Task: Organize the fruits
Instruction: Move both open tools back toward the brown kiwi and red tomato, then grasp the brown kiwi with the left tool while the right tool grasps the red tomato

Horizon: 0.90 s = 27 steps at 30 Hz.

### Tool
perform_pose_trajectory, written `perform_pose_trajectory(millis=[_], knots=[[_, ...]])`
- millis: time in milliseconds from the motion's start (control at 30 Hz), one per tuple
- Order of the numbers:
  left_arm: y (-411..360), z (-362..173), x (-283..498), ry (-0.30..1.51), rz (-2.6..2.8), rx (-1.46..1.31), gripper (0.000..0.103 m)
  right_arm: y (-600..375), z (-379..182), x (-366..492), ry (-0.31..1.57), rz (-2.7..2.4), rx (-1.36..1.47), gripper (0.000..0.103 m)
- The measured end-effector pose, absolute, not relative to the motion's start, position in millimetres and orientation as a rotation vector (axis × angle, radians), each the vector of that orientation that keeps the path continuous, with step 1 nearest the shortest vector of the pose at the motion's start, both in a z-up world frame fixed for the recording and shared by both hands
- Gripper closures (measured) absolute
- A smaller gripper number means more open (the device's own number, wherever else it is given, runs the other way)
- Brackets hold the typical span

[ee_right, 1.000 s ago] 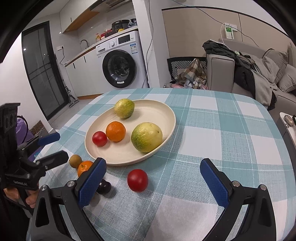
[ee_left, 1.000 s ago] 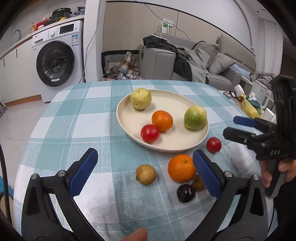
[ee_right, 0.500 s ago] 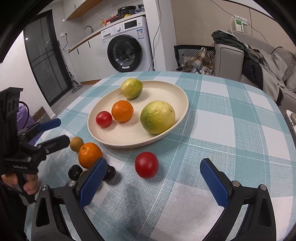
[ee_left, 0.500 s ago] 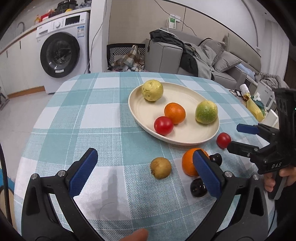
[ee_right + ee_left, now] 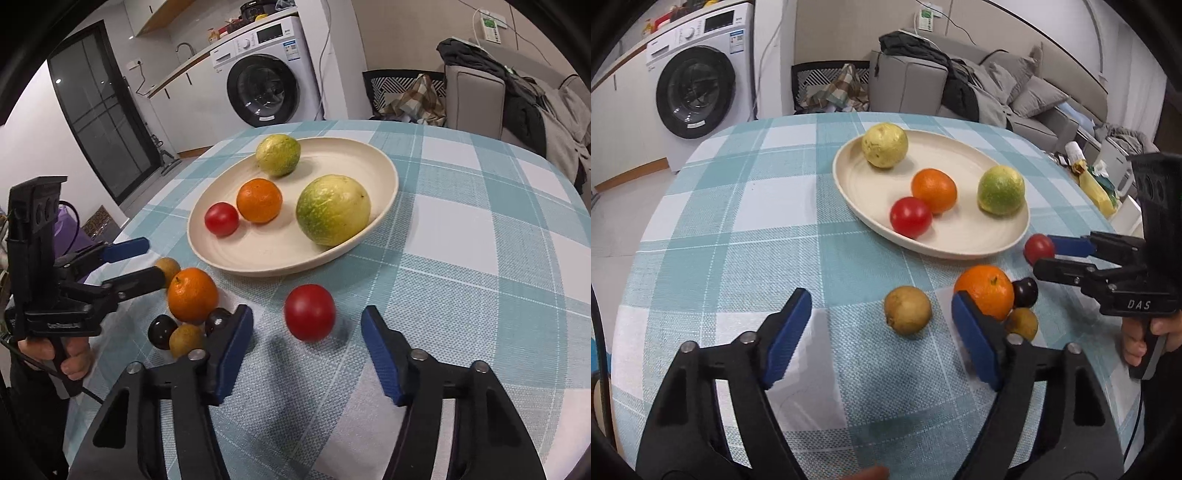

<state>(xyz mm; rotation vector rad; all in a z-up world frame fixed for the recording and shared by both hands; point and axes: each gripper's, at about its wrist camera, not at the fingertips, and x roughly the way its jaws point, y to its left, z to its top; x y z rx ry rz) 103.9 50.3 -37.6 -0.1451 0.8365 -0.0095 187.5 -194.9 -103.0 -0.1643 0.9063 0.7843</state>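
Note:
A cream plate holds two yellow-green fruits, an orange and a tomato. On the checked cloth in front of it lie a brown fruit, a second orange, dark plums and a red tomato. My left gripper is closing, with the brown fruit just ahead between its fingertips, untouched. My right gripper is closing around the loose tomato, with gaps on both sides.
A small brown fruit lies among the plums by the second orange. The round table drops off on all sides. A washing machine and a grey sofa stand beyond it. A hand grips the left tool's handle.
Both grippers' jaws have narrowed from wide open. Both views tipped further down onto the table, so the brown fruit now sits between the left fingertips and the tomato between the right ones.

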Motion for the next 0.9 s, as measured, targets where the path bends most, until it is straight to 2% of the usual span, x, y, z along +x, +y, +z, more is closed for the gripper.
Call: perform_pose_trajectory(millis=[133,367,433,500,567,700,833,900], knots=[[46.6,-40.8,106.1,0.855,-0.025,-0.142,0.028,-190.5,-103.4,184.4,0.904,0.793,-0.178,0.046],[48.8,-45.9,110.2,0.881,-0.033,-0.159,0.047,-188.8,-103.6,185.3,0.903,0.794,-0.171,0.048],[48.7,-46.3,110.8,0.881,-0.032,-0.157,0.048,-190.2,-102.3,185.4,0.899,0.795,-0.166,0.048],[48.6,-46.2,110.9,0.879,-0.043,-0.159,0.058,-190.6,-101.8,185.4,0.897,0.794,-0.165,0.048],[48.6,-46.2,110.6,0.878,-0.058,-0.164,0.077,-191.0,-101.9,186.0,0.899,0.793,-0.162,0.048],[49.8,-46.0,109.9,0.873,-0.069,-0.177,0.079,-192.5,-102.0,187.4,0.901,0.789,-0.154,0.050],[50.0,-45.2,109.0,0.867,-0.066,-0.178,0.079,-193.4,-101.5,187.1,0.899,0.789,-0.156,0.054],[50.2,-44.7,108.7,0.865,-0.065,-0.179,0.079,-192.8,-101.4,186.9,0.897,0.789,-0.160,0.060]])
